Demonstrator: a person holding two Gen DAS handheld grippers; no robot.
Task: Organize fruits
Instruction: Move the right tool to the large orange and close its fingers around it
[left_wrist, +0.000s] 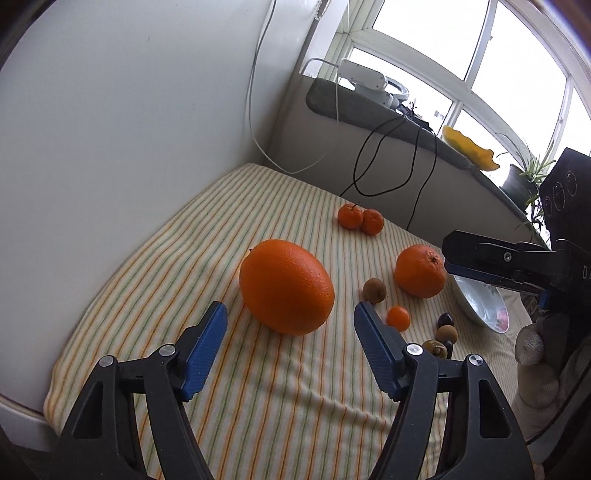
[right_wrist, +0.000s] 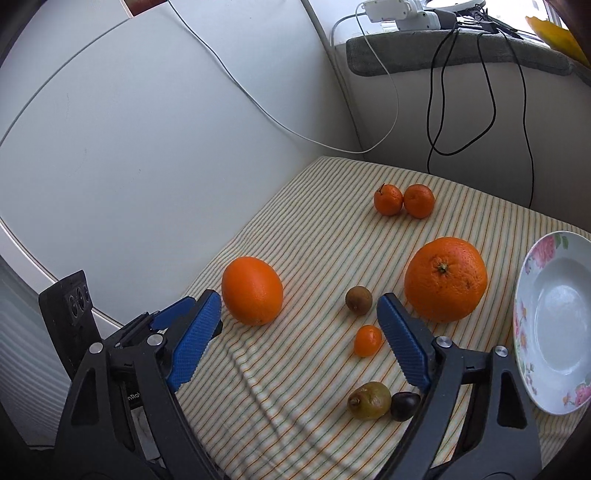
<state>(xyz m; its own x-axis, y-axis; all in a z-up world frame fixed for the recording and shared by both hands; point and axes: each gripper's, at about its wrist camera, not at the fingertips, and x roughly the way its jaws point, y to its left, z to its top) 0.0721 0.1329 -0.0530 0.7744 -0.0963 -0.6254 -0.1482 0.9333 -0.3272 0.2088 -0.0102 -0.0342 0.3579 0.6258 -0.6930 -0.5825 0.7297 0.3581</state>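
Left wrist view. The left gripper (left_wrist: 290, 314) hangs over the striped cloth (left_wrist: 177, 258) with its blue fingers spread wide and empty; the oval orange (left_wrist: 286, 286) lies just ahead of the gap, touching neither pad. Only this view shows the right gripper (left_wrist: 448, 258) from the side, close to the round orange (left_wrist: 421, 270), held by a gloved hand (left_wrist: 535, 354); how wide its jaws stand cannot be told here. The plate (left_wrist: 480, 306) appears edge-on, partly hidden beneath that gripper. A window (left_wrist: 480, 62) and a potted plant (left_wrist: 524, 177) stand at the far right.

Right wrist view. The right gripper (right_wrist: 299, 306) is spread wide and holds nothing; a small brown fruit (right_wrist: 358, 300) and a tiny orange fruit (right_wrist: 368, 340) lie within its gap. Only here is the flowered plate's face seen, empty, at the right edge of the cloth. The left gripper (right_wrist: 186, 314) shows behind the left finger.

Count: two large oranges, two mandarins (right_wrist: 402, 199) touching at the far side, one tiny orange fruit, one small brown fruit, one greenish-brown fruit (right_wrist: 369, 400) touching one dark fruit (right_wrist: 404, 406); the left view shows further small fruits near these. White and black cables hang on the white wall (right_wrist: 147, 110).
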